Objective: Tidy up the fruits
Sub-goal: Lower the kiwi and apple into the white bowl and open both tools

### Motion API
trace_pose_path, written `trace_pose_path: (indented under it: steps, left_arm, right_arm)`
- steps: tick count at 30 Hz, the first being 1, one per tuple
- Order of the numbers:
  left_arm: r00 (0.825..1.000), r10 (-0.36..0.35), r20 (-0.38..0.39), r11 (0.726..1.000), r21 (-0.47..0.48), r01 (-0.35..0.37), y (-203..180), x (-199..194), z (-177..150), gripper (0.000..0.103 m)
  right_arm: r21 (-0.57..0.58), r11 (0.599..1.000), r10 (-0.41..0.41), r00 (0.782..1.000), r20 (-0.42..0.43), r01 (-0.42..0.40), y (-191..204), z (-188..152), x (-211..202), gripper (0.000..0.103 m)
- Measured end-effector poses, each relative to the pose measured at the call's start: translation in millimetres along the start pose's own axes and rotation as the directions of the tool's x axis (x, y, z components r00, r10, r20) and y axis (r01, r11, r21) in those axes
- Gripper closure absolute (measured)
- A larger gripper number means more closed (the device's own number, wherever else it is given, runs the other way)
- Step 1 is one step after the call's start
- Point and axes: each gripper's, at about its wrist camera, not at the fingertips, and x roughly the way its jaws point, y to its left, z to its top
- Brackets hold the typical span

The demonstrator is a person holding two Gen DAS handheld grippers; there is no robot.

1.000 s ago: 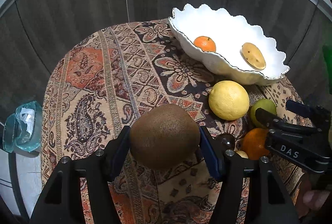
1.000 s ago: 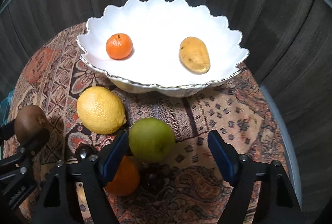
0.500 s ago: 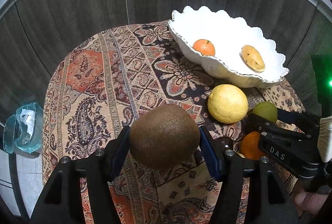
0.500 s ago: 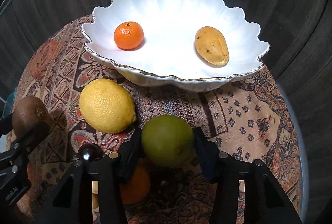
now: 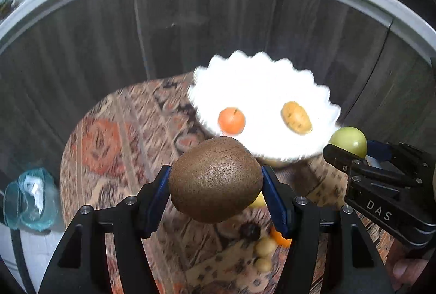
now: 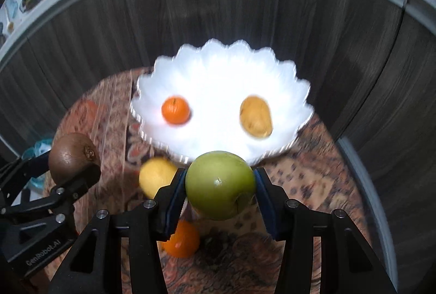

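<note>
Round table under patterned cloth (image 6: 313,179), white scalloped bowl (image 6: 218,70), lemon (image 6: 155,176), orange (image 6: 182,239)

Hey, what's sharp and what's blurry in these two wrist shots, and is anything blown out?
Left wrist view: the kiwi in the left gripper is crisp, while the patterned cloth and white bowl smear with motion blur, and the bowl glares to near pure white. Right wrist view: the green apple in the right gripper is sharp; bowl, lemon and cloth are streaked, the cabinet edges bowed by the fisheye.
</note>
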Motion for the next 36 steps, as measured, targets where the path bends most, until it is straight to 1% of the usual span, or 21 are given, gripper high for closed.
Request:
trace_pose_path:
  steps: [4,9,12,16,20,24,27,30,31,32,33,35,36]
  left_arm:
    - [1.000,-0.005,0.027,1.000,0.027,0.004,-5.6,9.0,27.6,0.039]
    - [0.999,-0.044,0.015,0.997,0.064,0.043,-19.4,32.1,52.6,0.039]
    - [0.998,-0.058,0.002,0.995,0.081,0.057,-29.2,45.4,59.7,0.039]
    - [0.997,-0.072,-0.033,0.993,0.091,0.074,-38.9,67.1,60.8,0.039]
    - [0.994,-0.083,-0.072,0.992,0.088,0.089,-40.8,83.9,55.6,0.039]
    - [0.992,-0.083,-0.092,0.991,0.093,0.091,-41.1,91.5,50.9,0.039]
    - [0.992,-0.071,-0.106,0.993,0.088,0.081,-38.0,95.9,49.5,0.039]
    - [0.993,-0.067,-0.101,0.993,0.089,0.076,-37.0,94.5,48.9,0.038]
    - [0.994,-0.060,-0.094,0.993,0.093,0.069,-36.7,92.6,49.2,0.038]
    - [0.995,-0.047,-0.083,0.994,0.097,0.055,-36.7,90.0,49.5,0.037]
    - [0.997,-0.037,-0.075,0.994,0.099,0.045,-35.9,88.3,50.7,0.036]
    - [0.998,-0.020,-0.055,0.995,0.094,0.026,-33.0,82.6,53.6,0.025]
    - [0.999,-0.014,-0.045,0.996,0.089,0.018,-31.3,79.3,54.9,0.022]
  right_arm:
    - [0.013,1.000,-0.022,1.000,0.019,0.022,-9.1,27.0,6.2,0.053]
    - [0.027,0.999,-0.020,1.000,0.012,0.019,-13.5,46.9,19.0,0.053]
    - [0.037,0.999,-0.021,1.000,-0.003,0.021,-21.5,53.5,30.4,0.053]
    - [0.042,0.999,-0.009,0.999,-0.040,0.011,-29.1,55.9,47.1,0.053]
    - [0.022,1.000,-0.001,0.998,-0.069,0.002,-28.8,54.1,63.1,0.053]
    - [0.024,1.000,0.018,0.995,-0.094,-0.016,-27.7,51.5,75.8,0.053]
    - [0.021,1.000,0.018,0.994,-0.108,-0.016,-27.6,49.6,81.1,0.053]
    - [0.015,1.000,0.009,0.994,-0.105,-0.008,-26.6,49.0,80.3,0.052]
    - [0.013,1.000,0.004,0.995,-0.098,-0.003,-26.1,50.2,80.4,0.046]
    - [0.010,1.000,-0.018,0.996,-0.082,0.019,-26.3,51.0,76.6,0.039]
    - [0.011,1.000,-0.029,0.997,-0.072,0.029,-26.9,52.2,74.2,0.037]
    - [0.016,0.999,-0.045,0.997,-0.057,0.046,-29.5,53.9,69.2,0.027]
    - [0.020,0.998,-0.054,0.997,-0.051,0.055,-30.8,54.8,67.1,0.025]
